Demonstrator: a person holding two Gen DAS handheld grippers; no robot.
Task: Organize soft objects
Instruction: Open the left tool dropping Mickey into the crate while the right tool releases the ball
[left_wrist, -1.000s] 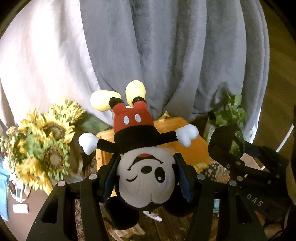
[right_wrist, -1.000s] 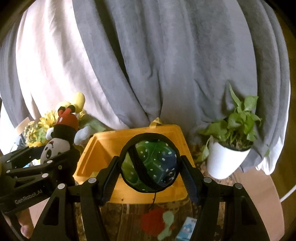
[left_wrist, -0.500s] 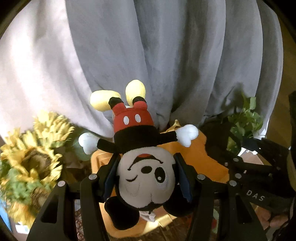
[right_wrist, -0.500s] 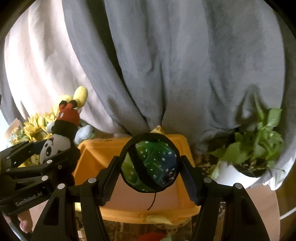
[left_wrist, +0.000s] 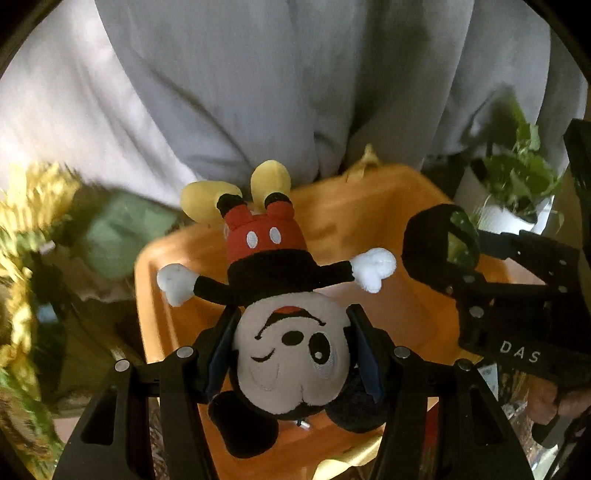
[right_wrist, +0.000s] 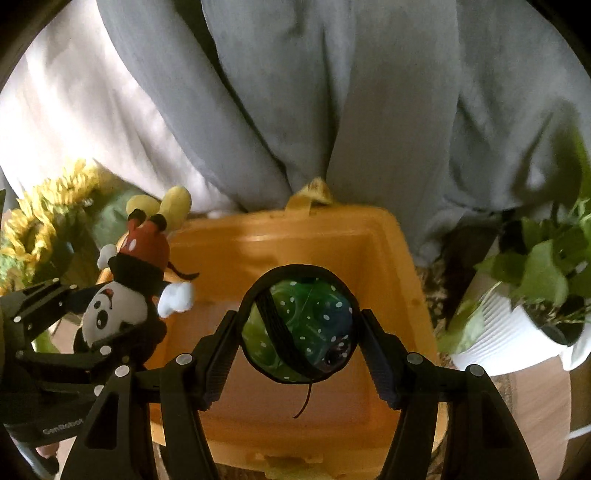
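Note:
My left gripper (left_wrist: 291, 350) is shut on the head of a Mickey Mouse plush (left_wrist: 280, 295), which hangs upside down with its yellow shoes pointing away. It is held over the open orange bin (left_wrist: 417, 206). My right gripper (right_wrist: 299, 332) is shut on a round green pouch with white dots and a black band (right_wrist: 306, 325), held over the middle of the same orange bin (right_wrist: 369, 243). The plush (right_wrist: 125, 291) and left gripper (right_wrist: 70, 332) show at the left of the right wrist view. The right gripper (left_wrist: 480, 280) shows at the right of the left wrist view.
A grey and white curtain (right_wrist: 295, 110) hangs right behind the bin. Artificial sunflowers (right_wrist: 40, 218) stand to the left. A potted green plant in a white ribbed pot (right_wrist: 517, 325) stands to the right. A patterned cloth covers the table beneath.
Both grippers have moved forward and tilted down, so the orange bin now lies under the plush and the pouch. Both holds are unchanged.

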